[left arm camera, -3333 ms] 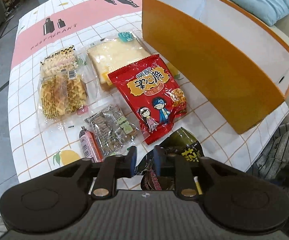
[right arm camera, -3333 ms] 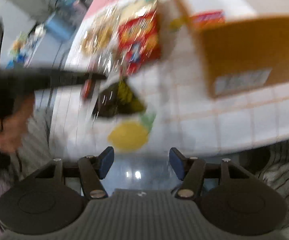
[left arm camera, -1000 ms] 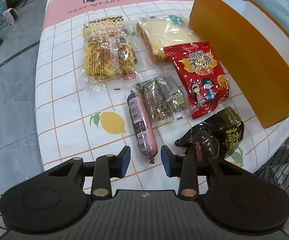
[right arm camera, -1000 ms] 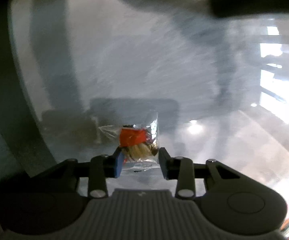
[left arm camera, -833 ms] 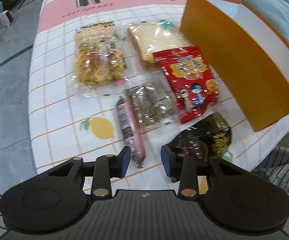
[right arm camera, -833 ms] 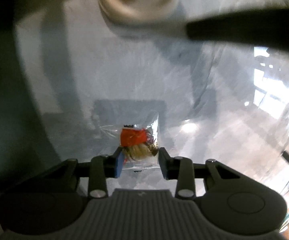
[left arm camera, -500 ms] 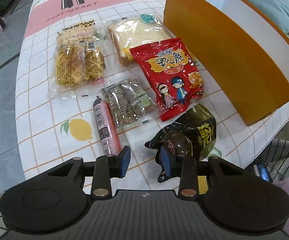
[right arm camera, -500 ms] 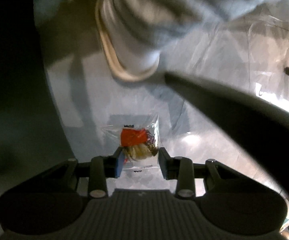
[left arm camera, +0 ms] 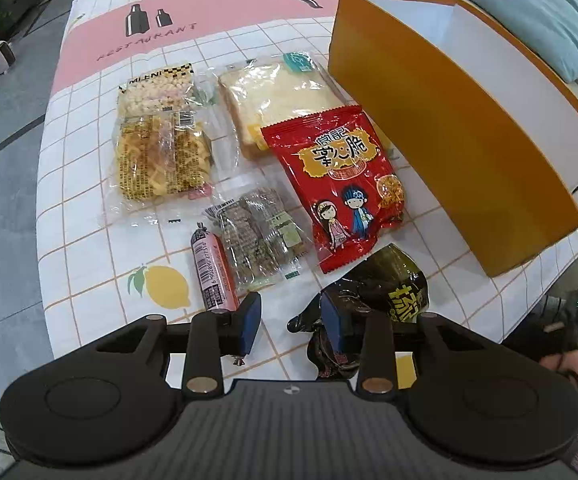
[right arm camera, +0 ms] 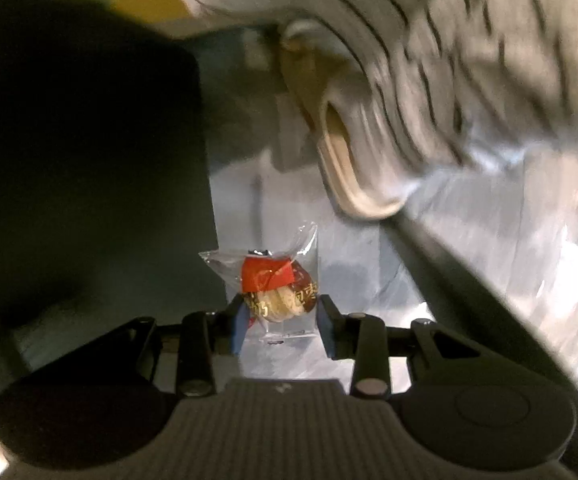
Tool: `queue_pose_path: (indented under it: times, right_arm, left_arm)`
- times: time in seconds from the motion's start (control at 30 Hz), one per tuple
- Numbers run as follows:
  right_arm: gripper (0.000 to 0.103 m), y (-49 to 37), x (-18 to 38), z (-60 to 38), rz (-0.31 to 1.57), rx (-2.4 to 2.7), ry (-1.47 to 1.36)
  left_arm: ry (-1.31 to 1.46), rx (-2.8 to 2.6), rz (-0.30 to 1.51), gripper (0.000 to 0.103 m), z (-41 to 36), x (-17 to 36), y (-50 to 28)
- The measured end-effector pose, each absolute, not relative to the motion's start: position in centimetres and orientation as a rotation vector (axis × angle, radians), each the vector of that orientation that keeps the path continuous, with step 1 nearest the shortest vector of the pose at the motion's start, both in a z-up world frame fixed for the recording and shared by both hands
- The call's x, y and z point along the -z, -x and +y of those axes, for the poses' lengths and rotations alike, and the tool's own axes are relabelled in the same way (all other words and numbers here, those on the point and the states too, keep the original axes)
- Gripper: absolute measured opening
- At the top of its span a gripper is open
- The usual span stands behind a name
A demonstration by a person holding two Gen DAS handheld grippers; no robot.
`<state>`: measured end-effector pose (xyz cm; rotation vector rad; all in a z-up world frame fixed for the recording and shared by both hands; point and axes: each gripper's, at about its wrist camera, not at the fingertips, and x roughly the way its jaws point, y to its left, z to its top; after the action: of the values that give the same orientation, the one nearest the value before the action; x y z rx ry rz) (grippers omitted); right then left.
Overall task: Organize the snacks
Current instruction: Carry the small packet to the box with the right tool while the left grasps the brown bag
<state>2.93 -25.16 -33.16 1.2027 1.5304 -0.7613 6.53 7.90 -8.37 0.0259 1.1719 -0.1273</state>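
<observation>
The left gripper [left arm camera: 291, 322] hangs over the near edge of the table [left arm camera: 89, 240], and its two blue fingers [left arm camera: 250, 317] are spread apart with nothing between them.

The big orange box [left arm camera: 441, 128] stands on the far right side of the table, and every snack lies to the left of it. Right beside the box is the red snack bag [left arm camera: 345, 184] with two cartoon children on it. The red bag lies partly on top of the clear bread pack [left arm camera: 281, 96], which is a bit farther back and also near the box. To the left of the red bag is a clear pack of brown bars [left arm camera: 257, 240]. The pink sausage stick [left arm camera: 213, 272] lies just beside that pack, on the side away from the box. Farther left of the box are two yellow snack packs [left arm camera: 161, 136], one touching the other. The dark crinkly bag [left arm camera: 377, 300] lies in front of the red bag, below the near corner of the box, right by the left gripper's right finger.

The right gripper [right arm camera: 283, 322] is down low, away from the table, over a shiny floor [right arm camera: 469, 260]. It pinches a small clear snack packet [right arm camera: 277, 284] with a red label and something round and tan inside. A striped sleeve [right arm camera: 469, 40] and a tan slipper [right arm camera: 345, 160] show behind it, blurry.
</observation>
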Motion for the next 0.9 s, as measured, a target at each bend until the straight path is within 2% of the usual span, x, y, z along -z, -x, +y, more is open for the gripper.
queue_pose_path:
  times: [0.3, 0.7, 0.83, 0.9]
  right_arm:
    - [0.035, -3.5, 25.0, -26.3, 1.438, 0.577, -1.052]
    - [0.035, 1.8, 16.3, -29.5, 1.305, 0.436, -1.049]
    - [0.035, 2.4, 12.6, -29.0, 1.243, 0.240, -1.043]
    - [0.035, 2.1, 11.5, -27.5, 1.218, 0.123, -0.990]
  left_arm:
    - [-0.049, 0.119, 1.172, 0.042, 7.6, 8.4, -6.7]
    - [-0.058, 0.124, 1.115, 0.042, 7.0, 7.3, -6.5]
    - [-0.038, 0.128, 1.081, 0.043, 7.1, 6.6, -6.6]
    - [-0.036, 0.160, 1.078, 0.047, 7.0, 6.4, -6.6]
